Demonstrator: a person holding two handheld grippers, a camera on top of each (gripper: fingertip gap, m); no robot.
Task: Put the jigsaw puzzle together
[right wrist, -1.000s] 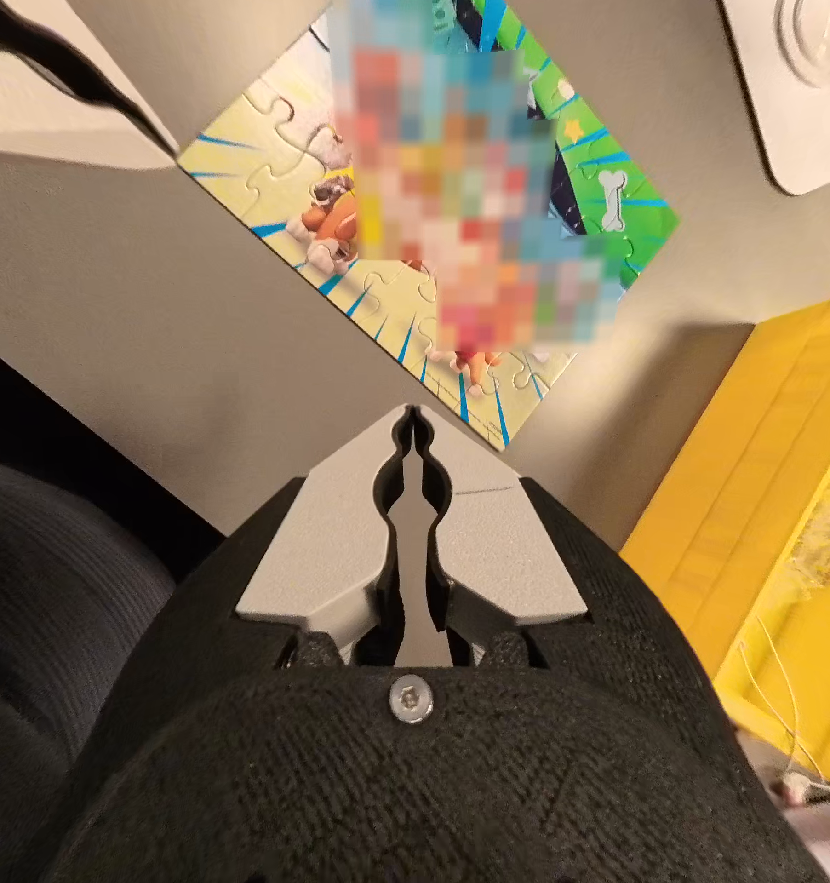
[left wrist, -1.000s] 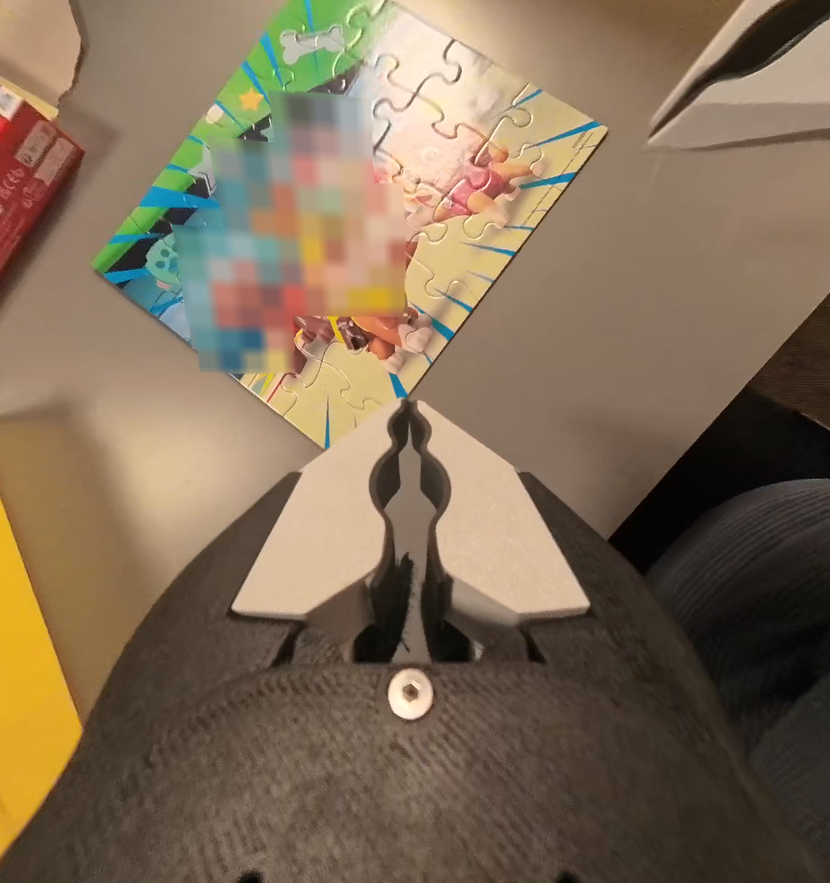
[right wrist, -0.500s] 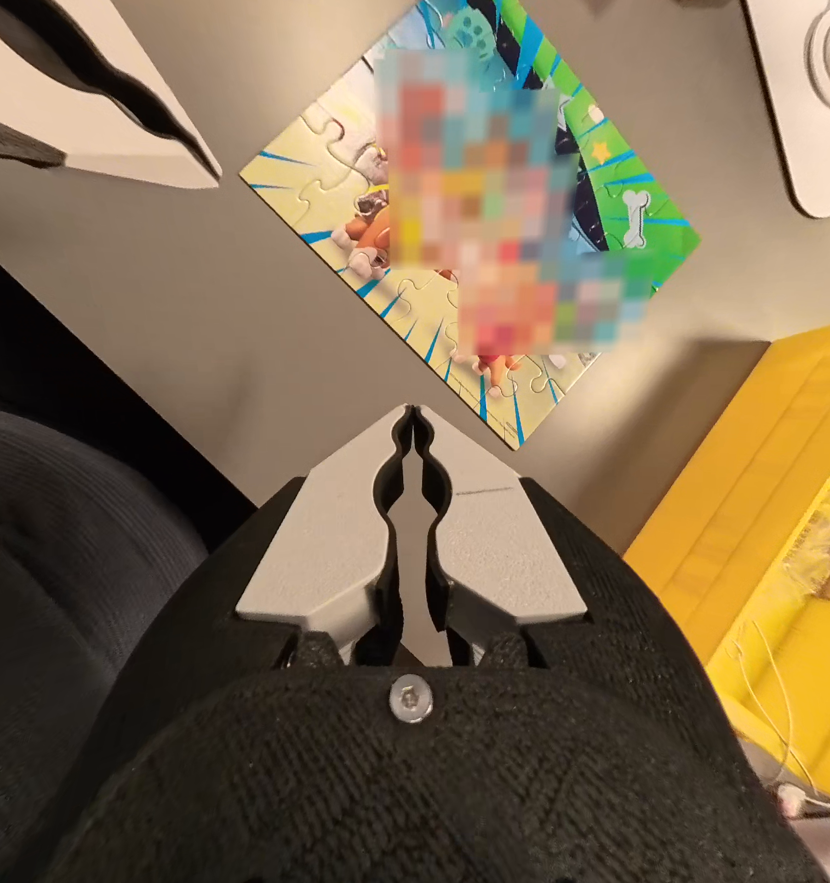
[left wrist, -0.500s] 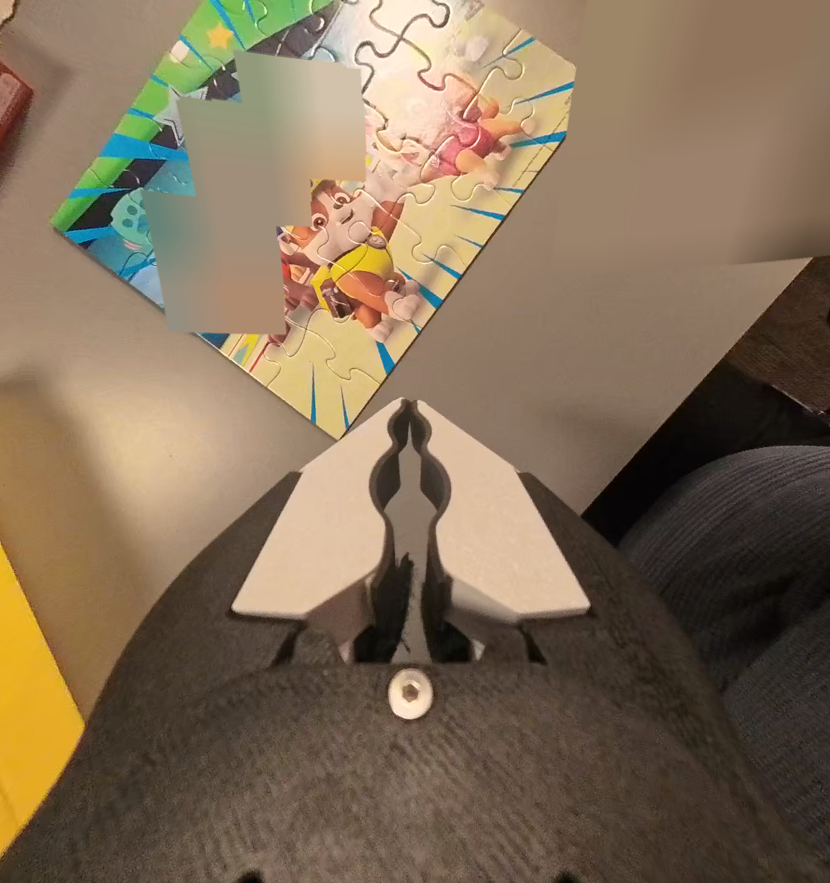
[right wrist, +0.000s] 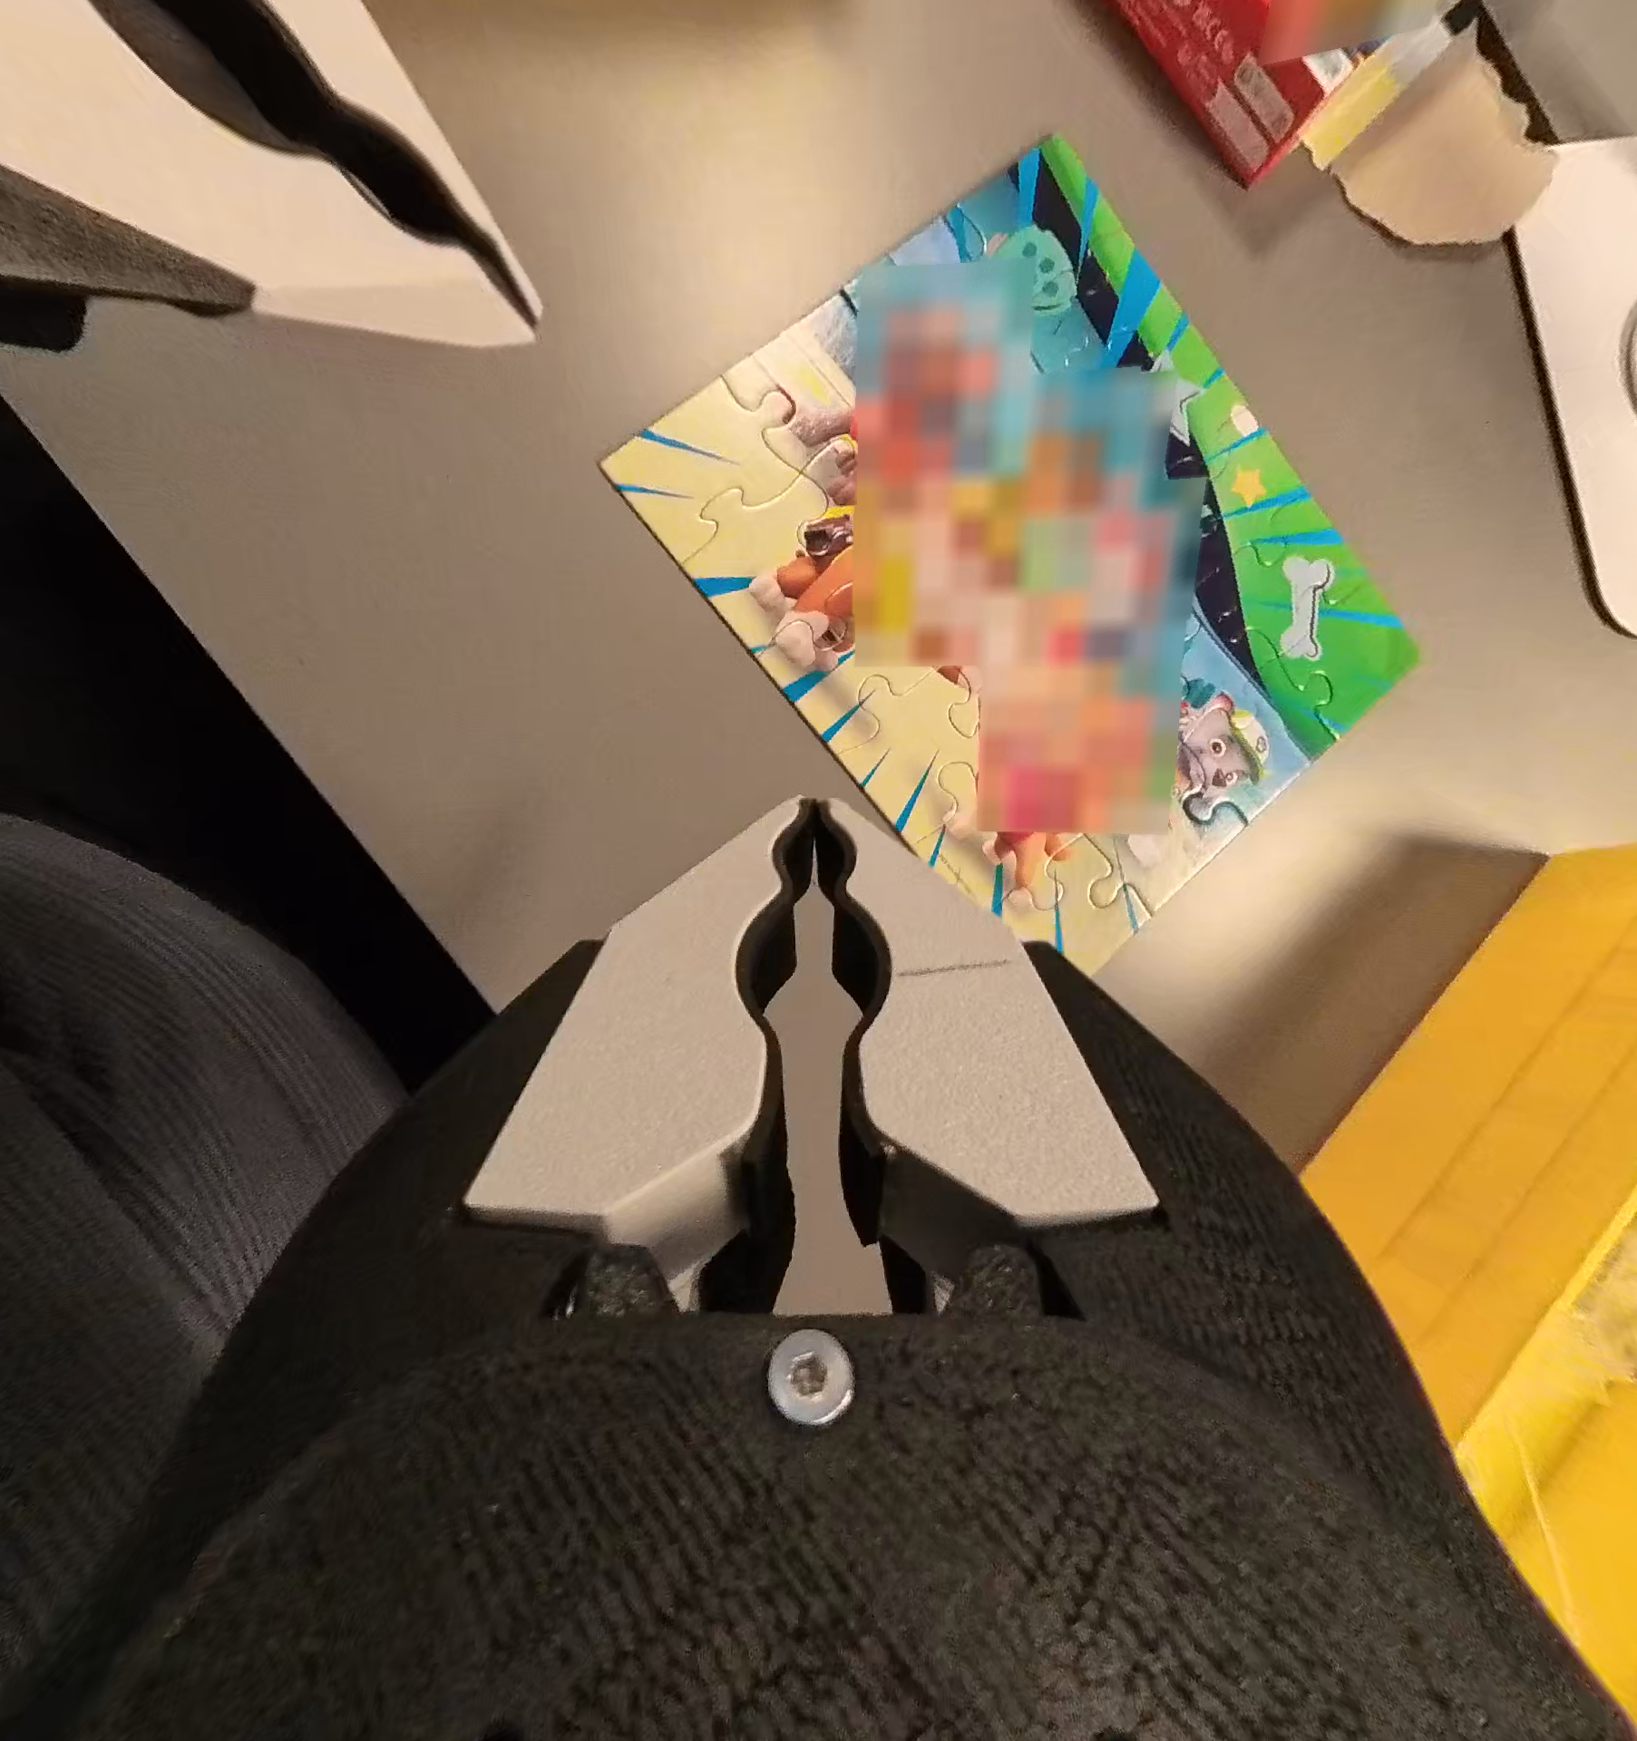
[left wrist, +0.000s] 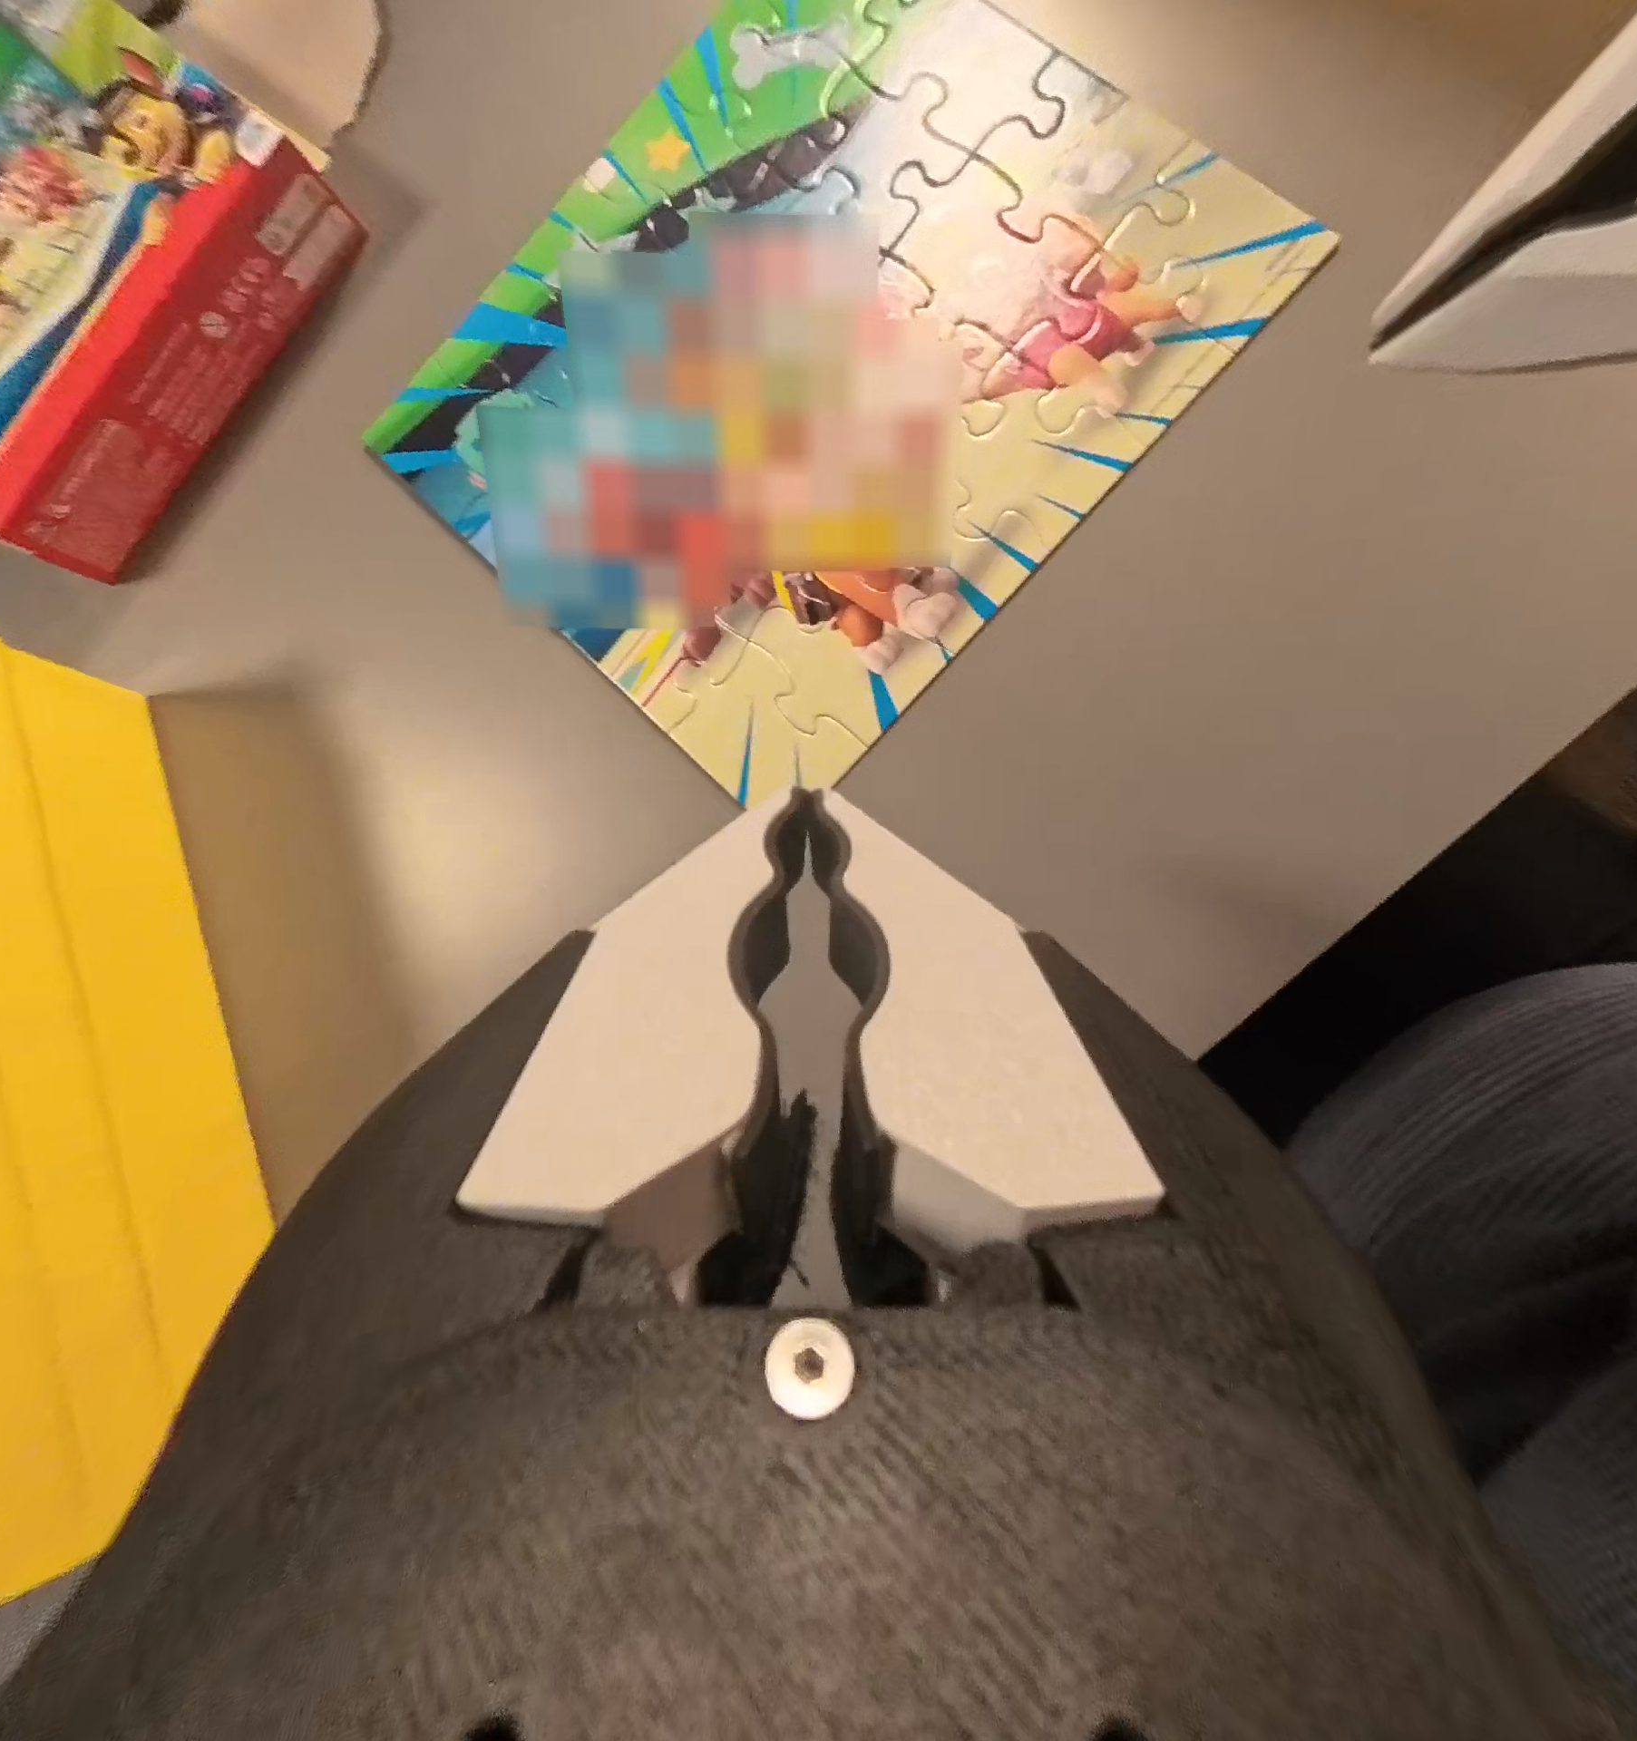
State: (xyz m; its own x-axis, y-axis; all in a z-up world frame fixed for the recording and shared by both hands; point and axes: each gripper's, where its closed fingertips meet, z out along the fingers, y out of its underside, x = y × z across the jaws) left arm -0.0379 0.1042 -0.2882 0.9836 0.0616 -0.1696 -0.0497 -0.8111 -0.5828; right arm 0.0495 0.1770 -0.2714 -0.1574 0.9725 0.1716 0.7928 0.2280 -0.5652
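Puzzle (left wrist: 1031,396) flat on grey table (left wrist: 1172,659), long axis diagonal, near corner just ahead of left gripper (left wrist: 807,801), clenched on nothing. Right gripper (right wrist: 810,808) likewise clenched bare, puzzle ahead-right.

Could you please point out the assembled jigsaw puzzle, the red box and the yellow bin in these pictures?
jigsaw puzzle (left wrist: 1069,452), left wrist view, on its pale yellow right part.
red box (left wrist: 164,377), left wrist view, on its red side wall.
yellow bin (right wrist: 1502,1178), right wrist view, on its outer wall.
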